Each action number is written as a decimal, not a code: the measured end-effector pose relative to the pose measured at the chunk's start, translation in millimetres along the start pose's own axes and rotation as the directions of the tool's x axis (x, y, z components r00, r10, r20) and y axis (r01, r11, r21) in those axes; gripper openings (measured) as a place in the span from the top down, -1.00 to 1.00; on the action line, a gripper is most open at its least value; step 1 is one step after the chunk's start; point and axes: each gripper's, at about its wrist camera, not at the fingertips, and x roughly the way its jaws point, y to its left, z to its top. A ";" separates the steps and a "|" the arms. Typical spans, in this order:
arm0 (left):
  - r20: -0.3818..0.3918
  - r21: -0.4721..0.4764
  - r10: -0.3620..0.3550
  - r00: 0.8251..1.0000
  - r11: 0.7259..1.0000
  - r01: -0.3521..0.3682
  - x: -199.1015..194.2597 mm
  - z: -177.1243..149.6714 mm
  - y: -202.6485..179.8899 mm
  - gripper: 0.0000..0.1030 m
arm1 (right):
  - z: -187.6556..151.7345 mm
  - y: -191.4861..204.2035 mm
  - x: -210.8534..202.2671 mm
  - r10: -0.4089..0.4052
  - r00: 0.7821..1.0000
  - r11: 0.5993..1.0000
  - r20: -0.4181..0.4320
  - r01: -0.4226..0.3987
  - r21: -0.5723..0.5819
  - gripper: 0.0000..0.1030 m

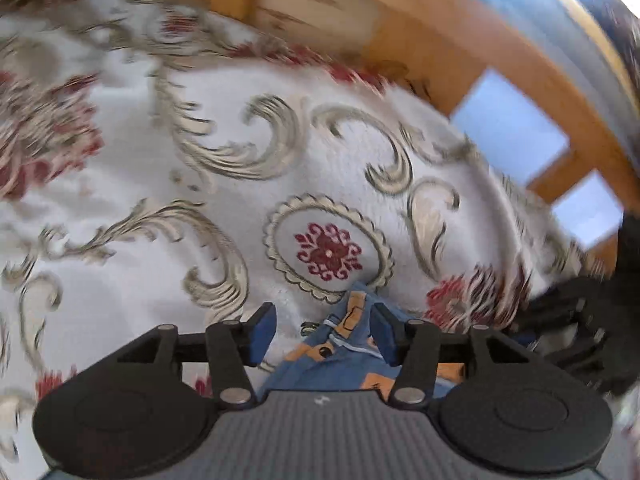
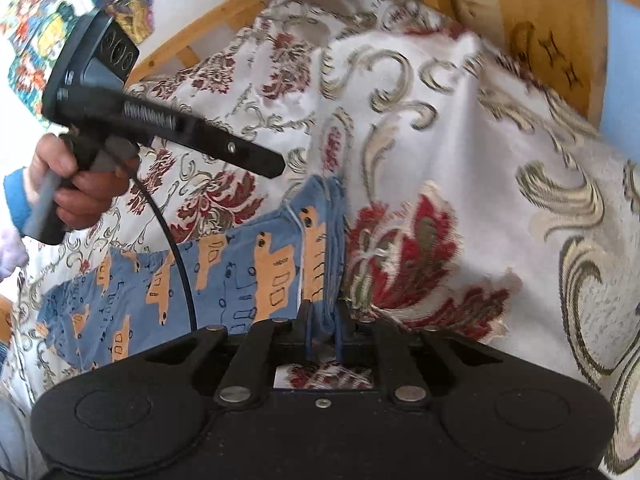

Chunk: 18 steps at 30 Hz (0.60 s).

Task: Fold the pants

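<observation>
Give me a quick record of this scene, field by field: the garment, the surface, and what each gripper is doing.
garment: blue pants with orange vehicle print, lying partly folded
surface: white floral blanket over a wooden frame
left gripper: open, fingers either side of a corner of the pants
right gripper: shut on the folded edge of the pants
left hand: holding the left gripper's handle

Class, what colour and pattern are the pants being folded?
The pants are blue with orange vehicle shapes outlined in black; clearest in the right wrist view.
</observation>
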 end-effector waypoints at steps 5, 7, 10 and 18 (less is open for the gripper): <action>0.023 -0.282 -0.072 0.997 0.956 0.075 -21.0 -8.6 7.0 -0.10 | -6.6 33.0 -4.5 -0.085 0.995 0.980 0.050 0.092 -0.176 0.79; 0.007 -0.379 -0.113 0.994 0.919 0.107 -16.2 -10.0 5.0 -0.09 | -10.6 46.4 -4.9 -0.122 0.990 0.957 0.075 0.137 -0.255 0.79; -0.041 -0.469 -0.157 0.987 0.875 0.120 -3.7 -14.7 -5.2 -0.09 | -17.0 64.5 -4.9 -0.164 0.980 0.911 0.116 0.195 -0.363 0.79; -0.159 -0.488 -0.015 0.987 0.870 -0.065 24.6 -4.6 -37.4 -0.08 | -24.9 83.9 -0.8 -0.202 0.969 0.830 0.142 0.247 -0.500 0.79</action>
